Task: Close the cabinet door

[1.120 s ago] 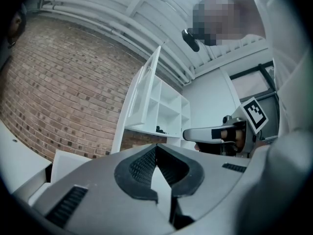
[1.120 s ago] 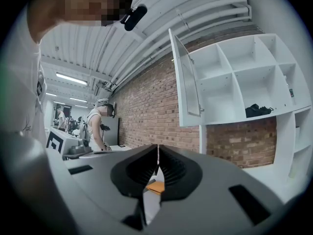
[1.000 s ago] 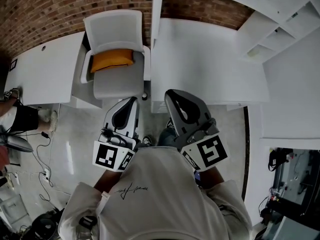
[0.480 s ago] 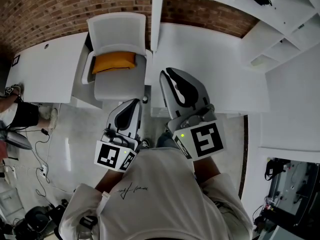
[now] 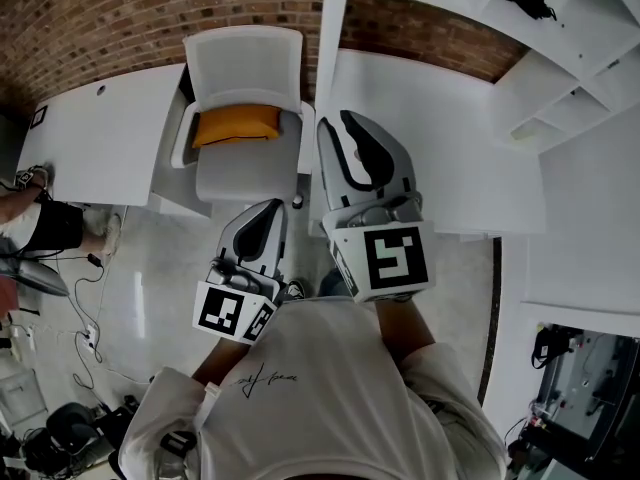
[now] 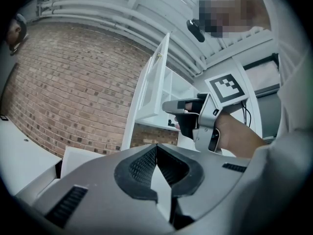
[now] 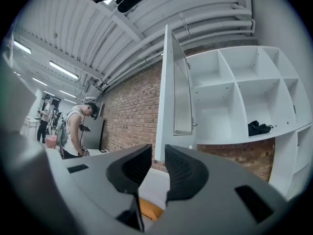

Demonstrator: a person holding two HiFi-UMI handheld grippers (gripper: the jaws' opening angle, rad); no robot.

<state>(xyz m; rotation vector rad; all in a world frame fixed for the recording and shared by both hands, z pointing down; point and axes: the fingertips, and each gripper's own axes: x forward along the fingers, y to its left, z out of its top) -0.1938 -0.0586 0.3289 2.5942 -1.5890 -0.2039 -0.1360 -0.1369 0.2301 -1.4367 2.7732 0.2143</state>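
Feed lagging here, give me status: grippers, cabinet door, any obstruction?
Left gripper shut, empty. Right gripper open, empty. Cabinet door open, untouched. Nothing seen blocking it.

The cabinet door was white, its inset panel ribbed in fine grey vertical lines. The shelves were white as well, with a black bundle on one. The brick wall was red-brown with pale mortar lines. The chair was white, its cushion orange, and the desk white. The left tool and the right tool were grey with black ribbed pads. Their marker cubes bore black squares on white. The person's shirt was white with small dark script.
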